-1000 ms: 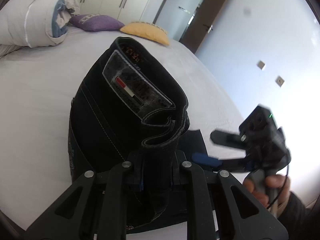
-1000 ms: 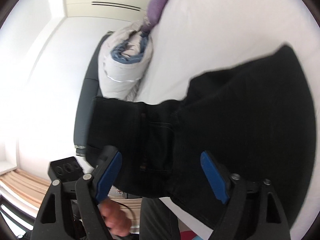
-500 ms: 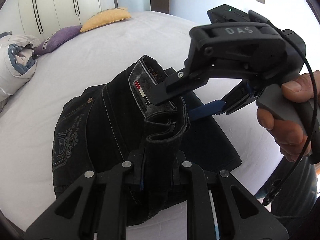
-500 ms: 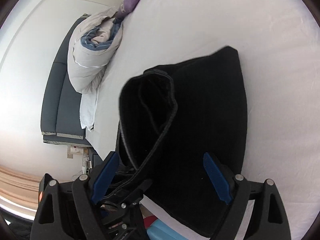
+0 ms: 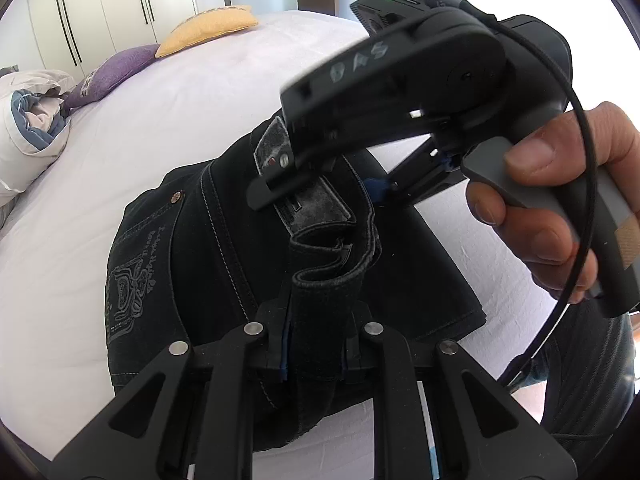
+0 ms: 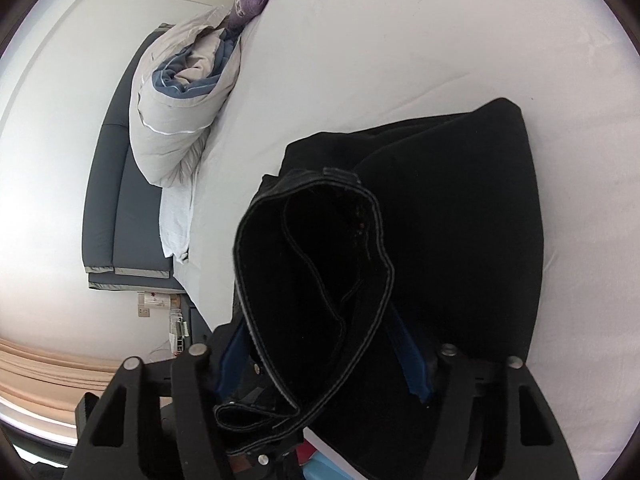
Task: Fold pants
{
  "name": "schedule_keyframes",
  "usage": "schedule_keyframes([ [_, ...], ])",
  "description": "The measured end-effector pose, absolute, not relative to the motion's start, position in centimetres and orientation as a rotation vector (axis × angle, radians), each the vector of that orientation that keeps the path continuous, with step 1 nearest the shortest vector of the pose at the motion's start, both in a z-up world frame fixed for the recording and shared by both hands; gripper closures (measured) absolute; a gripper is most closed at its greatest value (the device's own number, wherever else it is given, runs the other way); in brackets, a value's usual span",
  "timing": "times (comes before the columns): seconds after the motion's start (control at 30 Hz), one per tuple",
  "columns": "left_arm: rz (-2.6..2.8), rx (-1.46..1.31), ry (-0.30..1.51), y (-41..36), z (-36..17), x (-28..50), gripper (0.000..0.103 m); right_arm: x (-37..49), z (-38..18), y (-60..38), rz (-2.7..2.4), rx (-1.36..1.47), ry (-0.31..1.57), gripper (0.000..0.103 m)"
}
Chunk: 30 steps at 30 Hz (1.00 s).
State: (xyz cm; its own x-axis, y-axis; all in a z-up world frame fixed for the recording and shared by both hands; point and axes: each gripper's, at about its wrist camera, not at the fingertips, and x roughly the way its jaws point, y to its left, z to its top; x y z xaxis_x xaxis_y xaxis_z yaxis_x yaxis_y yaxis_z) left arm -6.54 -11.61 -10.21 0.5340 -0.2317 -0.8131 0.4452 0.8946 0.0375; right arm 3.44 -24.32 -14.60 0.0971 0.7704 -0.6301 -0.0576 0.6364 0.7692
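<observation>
The left gripper (image 5: 318,344) is closed tight on a bunched stretch of the waistband (image 5: 332,268) of the black jeans (image 5: 192,264), its fingers pressed against the denim on both sides. The right gripper (image 6: 320,344) straddles the same waistband further along: its blue pads (image 6: 410,354) sit on either side of the looped band with a gap remaining, so the jaws are partly open and I cannot tell whether they actually grip the cloth. In the left wrist view the right gripper (image 5: 320,188) reaches in from the right, held by the person's right hand (image 5: 560,208), and its black fingertip (image 5: 260,196) lies over the grey waist patch (image 5: 304,204).

The jeans lie on the white bed sheet (image 5: 80,184), waist lifted toward both grippers. The long axis runs from the grippers away across the bed; in the right wrist view the folded body (image 6: 472,208) ends in a rounded edge with bare sheet beyond it on the far and right sides. The near edge of the bed lies just below the grippers.

Raised letters on the right gripper body read "DAS", seen upside down. The rear pocket (image 5: 136,276) carries grey embroidery with lettering too small to read.

Further off sit a rolled duvet (image 6: 180,104), a purple cushion (image 5: 108,76), a yellow cushion (image 5: 208,28) and the white wardrobe doors (image 5: 100,4).
</observation>
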Motion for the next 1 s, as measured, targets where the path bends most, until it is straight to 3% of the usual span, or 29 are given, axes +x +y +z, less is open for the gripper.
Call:
schedule_keyframes([
  [0.1,-0.410,0.252,0.926,-11.5,-10.0,-6.7,0.088,3.3,-14.4,-24.2,0.686,0.611,1.310,0.071],
  [0.2,-0.414,0.263,0.923,-11.9,-9.8,-6.8,0.088,3.0,-13.9,-24.2,0.683,0.562,1.278,0.080],
  [0.5,-0.453,0.300,0.910,-14.3,-9.6,-7.0,0.088,2.1,-13.8,-27.0,0.685,0.582,1.226,0.082],
  [0.87,-0.450,0.280,0.964,-16.0,-13.4,-6.1,0.087,2.2,-16.8,-29.9,0.635,0.637,1.235,0.083],
  [0.97,-0.457,0.244,0.968,-15.7,-13.3,-5.9,0.078,2.4,-17.1,-30.1,0.643,0.643,1.229,0.084],
  [1.0,-0.474,0.225,0.977,-15.5,-13.2,-5.8,0.071,2.5,-17.3,-30.3,0.647,0.649,1.231,0.085],
])
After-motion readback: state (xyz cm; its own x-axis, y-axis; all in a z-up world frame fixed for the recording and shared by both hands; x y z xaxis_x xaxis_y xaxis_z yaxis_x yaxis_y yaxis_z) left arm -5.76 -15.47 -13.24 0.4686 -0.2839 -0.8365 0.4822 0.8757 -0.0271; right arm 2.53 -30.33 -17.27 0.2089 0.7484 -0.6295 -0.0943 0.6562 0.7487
